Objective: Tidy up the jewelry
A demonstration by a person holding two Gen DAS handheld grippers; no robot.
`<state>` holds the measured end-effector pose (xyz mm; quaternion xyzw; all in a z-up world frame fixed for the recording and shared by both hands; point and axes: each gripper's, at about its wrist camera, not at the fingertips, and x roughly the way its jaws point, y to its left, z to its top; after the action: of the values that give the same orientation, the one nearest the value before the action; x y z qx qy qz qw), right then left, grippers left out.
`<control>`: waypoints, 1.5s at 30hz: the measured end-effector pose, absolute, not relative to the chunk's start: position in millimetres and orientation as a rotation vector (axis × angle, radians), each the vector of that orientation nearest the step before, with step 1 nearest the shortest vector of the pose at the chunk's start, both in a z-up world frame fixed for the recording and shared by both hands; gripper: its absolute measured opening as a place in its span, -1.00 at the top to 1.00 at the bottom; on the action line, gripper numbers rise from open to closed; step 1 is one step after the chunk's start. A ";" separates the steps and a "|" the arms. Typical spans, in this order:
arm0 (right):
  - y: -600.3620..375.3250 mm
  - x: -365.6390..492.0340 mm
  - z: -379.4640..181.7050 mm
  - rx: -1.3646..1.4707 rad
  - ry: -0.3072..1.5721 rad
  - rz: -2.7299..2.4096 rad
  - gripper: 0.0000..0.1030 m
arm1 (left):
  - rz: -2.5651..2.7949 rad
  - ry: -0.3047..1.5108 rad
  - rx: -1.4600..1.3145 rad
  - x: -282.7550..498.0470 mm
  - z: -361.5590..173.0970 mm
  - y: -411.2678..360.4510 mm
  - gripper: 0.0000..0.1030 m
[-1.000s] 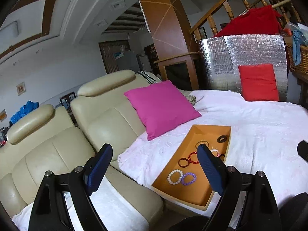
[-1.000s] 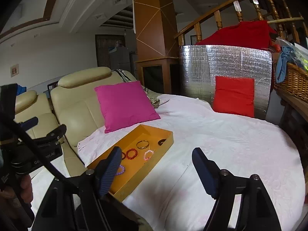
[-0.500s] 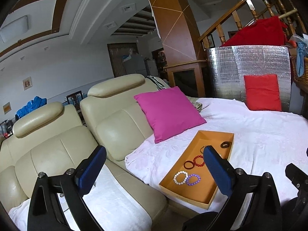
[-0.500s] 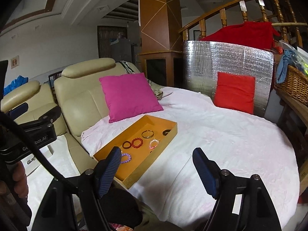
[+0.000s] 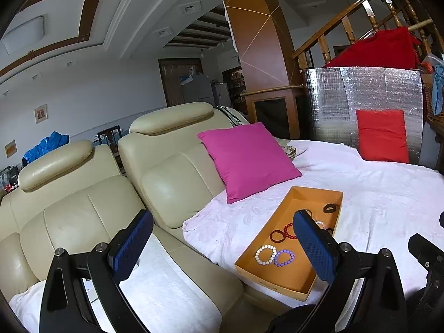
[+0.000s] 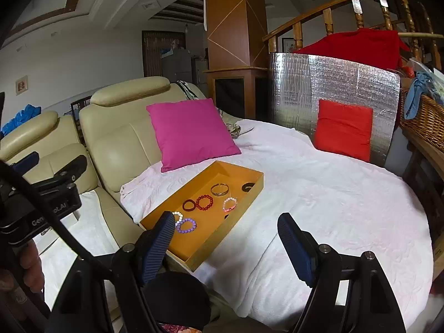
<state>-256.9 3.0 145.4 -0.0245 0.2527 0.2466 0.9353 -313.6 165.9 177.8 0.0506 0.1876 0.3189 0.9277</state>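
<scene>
Left wrist view: my left gripper [image 5: 222,245] has its jaws spread about as wide as they go, a touch wider than a second ago, and there is nothing between them. Compared with the earlier frames the orange tray [image 5: 279,223] now sits smaller and farther off to the right, and more of the cream sofa [image 5: 83,208] fills the near left, so I read this as both hands backing away from the work. The tray rests on the white-covered round table [image 5: 388,194], near its left edge, just in front of the pink cushion [image 5: 249,161]. Inside it I can make out a white bead bracelet [image 5: 265,254] touching a purple bead bracelet [image 5: 284,258] at the near end, a dark ring [image 5: 277,236] beside a red bead bracelet [image 5: 288,230], and a black ring [image 5: 330,208] at the far end. My right finger [image 5: 316,249] hides the rest.

Right wrist view: the right gripper [image 6: 224,249] stands open at a middling width, unchanged, and empty. The tray shows here to the left and beyond the fingers, also farther away than before. A metal bangle [image 6: 220,189] and a pink bead bracelet [image 6: 229,204] are visible too. The left gripper's body and the hand [image 6: 26,266] holding it appear at the near left.

With every piece in the tray and both claws empty and retreating, I judge the sorting to be at or near its end.
</scene>
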 end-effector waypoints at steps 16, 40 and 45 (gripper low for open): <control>14.1 -256.8 151.1 -0.069 0.509 0.492 -0.55 | 0.657 0.389 0.077 -315.9 175.2 178.1 -0.95; 51.8 -213.9 139.5 -0.131 0.527 0.507 -0.55 | 0.678 0.429 0.050 -281.3 163.7 204.5 -0.95; 56.3 -200.4 134.7 -0.127 0.536 0.527 -0.55 | 0.688 0.452 0.072 -268.4 158.1 203.4 -0.95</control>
<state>-200.4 56.3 134.7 -0.0619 0.2616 0.2570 0.9283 -268.4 203.4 158.1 0.0348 0.2198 0.3345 0.9158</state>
